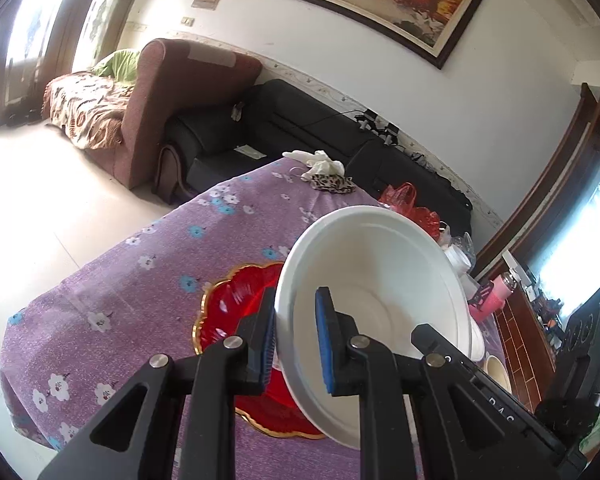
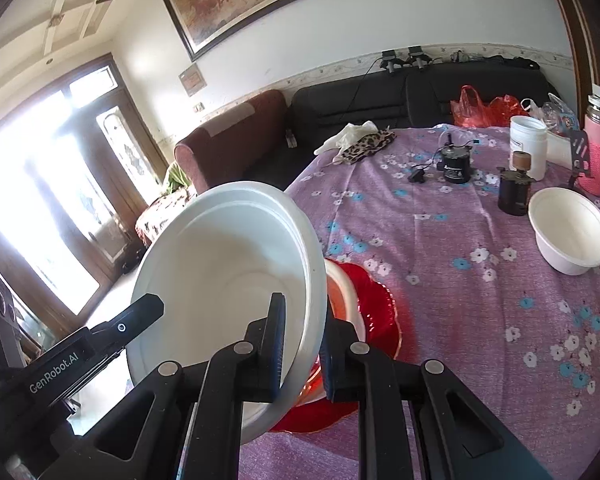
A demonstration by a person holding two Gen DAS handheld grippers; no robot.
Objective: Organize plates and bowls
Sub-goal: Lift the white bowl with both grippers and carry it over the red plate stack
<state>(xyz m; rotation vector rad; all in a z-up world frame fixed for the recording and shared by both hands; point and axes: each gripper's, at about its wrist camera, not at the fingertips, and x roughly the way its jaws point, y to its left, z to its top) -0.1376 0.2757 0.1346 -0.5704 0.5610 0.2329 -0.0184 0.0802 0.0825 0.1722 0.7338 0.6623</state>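
A living room with sofas along the wall; in front, a table (image 2: pixel 440 280) under a purple flowered cloth carries the dishes. Both grippers hold one white bowl (image 2: pixel 228 280) between them, tilted steeply on its side above a red plate (image 1: pixel 236 312) that lies near the table's near edge.

The likely trouble is the tilt: with only thin rim walls pinched, the light bowl could slip or twist out (it looks like foam or thin plastic), and drop onto the red plate. A second white bowl (image 2: pixel 570 230) stands upright toward the table's right edge, well apart.

The left gripper (image 1: pixel 296 344) has its jaws narrow, clamped across the bowl's rim wall. The right gripper (image 2: pixel 302 354) is likewise narrow, pinching the opposite rim.
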